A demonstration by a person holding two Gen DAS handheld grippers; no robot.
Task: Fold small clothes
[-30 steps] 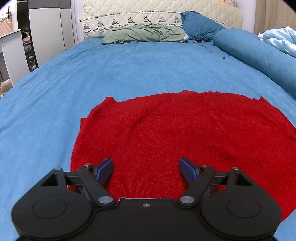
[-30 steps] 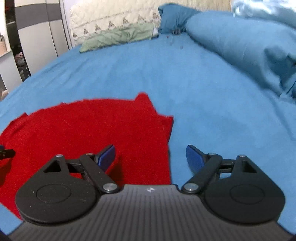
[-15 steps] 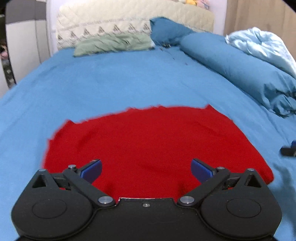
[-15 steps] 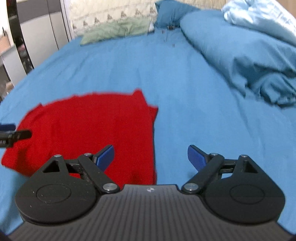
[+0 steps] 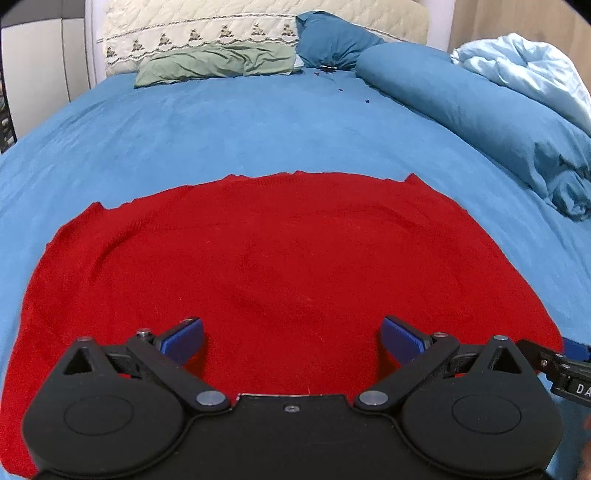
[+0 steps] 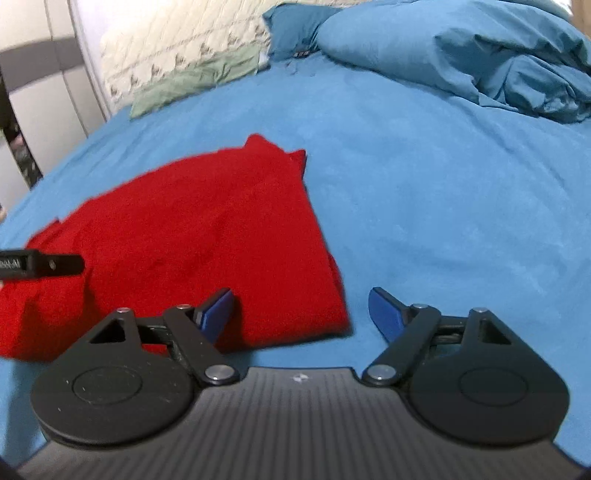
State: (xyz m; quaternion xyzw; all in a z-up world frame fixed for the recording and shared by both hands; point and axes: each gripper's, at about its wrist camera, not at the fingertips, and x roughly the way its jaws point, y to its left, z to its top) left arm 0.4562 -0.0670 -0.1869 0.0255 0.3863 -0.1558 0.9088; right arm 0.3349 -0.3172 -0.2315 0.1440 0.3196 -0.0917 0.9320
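- The left tool (image 5: 291, 336) hovers over the near part of a red knit garment (image 5: 280, 258), its blue fingertips (image 5: 183, 338) spread wide apart with nothing between them
- The right tool (image 6: 301, 310) sits at the garment's near right corner, jaws apart and empty; its left blue fingertip (image 6: 218, 310) is over the red cloth (image 6: 192, 229), its right one over bare bed sheet (image 6: 424, 206)
- Each tool shows at the edge of the other's view: the right one (image 5: 557, 365) at the lower right, the left one (image 6: 40, 263) at the far left
- The garment lies flat on the bed (image 5: 258, 129), spread wide, with a slightly wavy far edge and small pointed corners
- Its fabric is a fine, matte knit with a few shallow creases; in the right wrist view its right side edge runs straight
- Beyond it: a green pillow (image 5: 218, 62), a dark blue pillow (image 5: 332, 37), a rolled blue duvet (image 5: 480, 114) and a quilted cream headboard (image 5: 258, 22)
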